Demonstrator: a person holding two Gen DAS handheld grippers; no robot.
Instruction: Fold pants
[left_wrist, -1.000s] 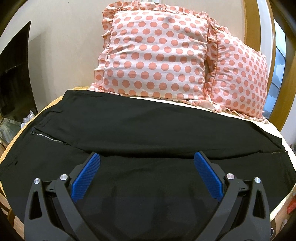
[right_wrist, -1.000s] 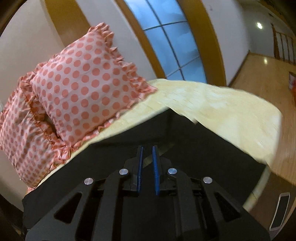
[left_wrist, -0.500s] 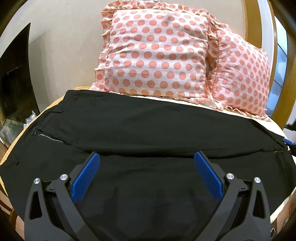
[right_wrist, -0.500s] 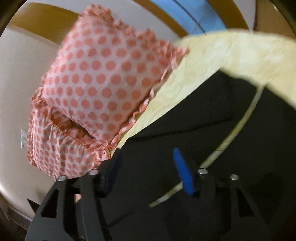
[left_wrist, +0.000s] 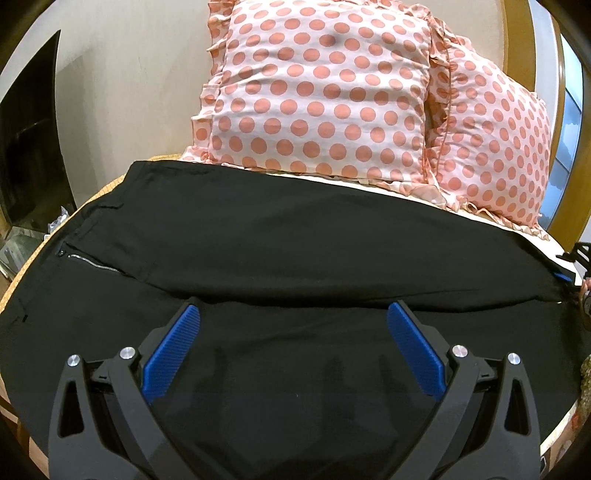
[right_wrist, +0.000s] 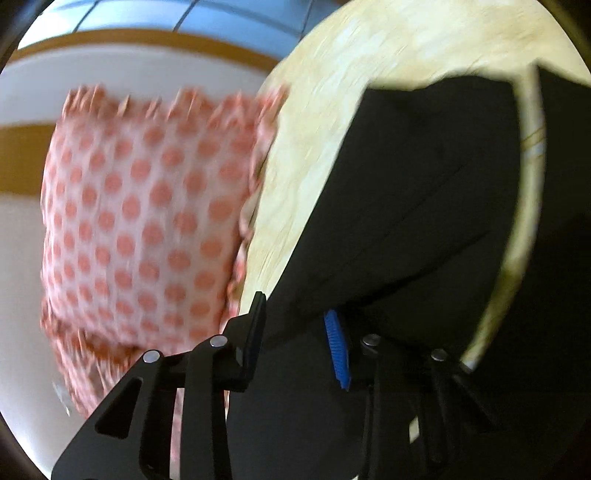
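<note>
Between your left fingers: your left gripper (left_wrist: 293, 345) hangs spread wide above the near part of the pants (left_wrist: 295, 243), gripping nothing; the blue pads (left_wrist: 171, 354) are well apart.
Right tool: your right gripper (right_wrist: 297, 332) is parted too, at the right-hand leg ends. The view is blurred, so whether cloth sits between the jaws cannot be told.
Pants: black, lying lengthwise left to right on the bed (right_wrist: 354, 122), one leg folded over the other, zipper (left_wrist: 92, 263) at the far left, leg ends at the right.
Behind: two polka-dot pillows (left_wrist: 317, 92) stand at the far edge, touching the pants' far side.
Risk, grip: if you close the right tool now, you may catch only the top layer, and the legs would slide apart.
Risk, left: closing here mid-leg would bunch cloth and spoil the flat lie.
Risk, edge: the leg ends appear to reach the bed's right edge; a loose pull could drag them off.
Risk, pillows: a high sweep could snag the pillow frill (left_wrist: 480, 216).
</note>
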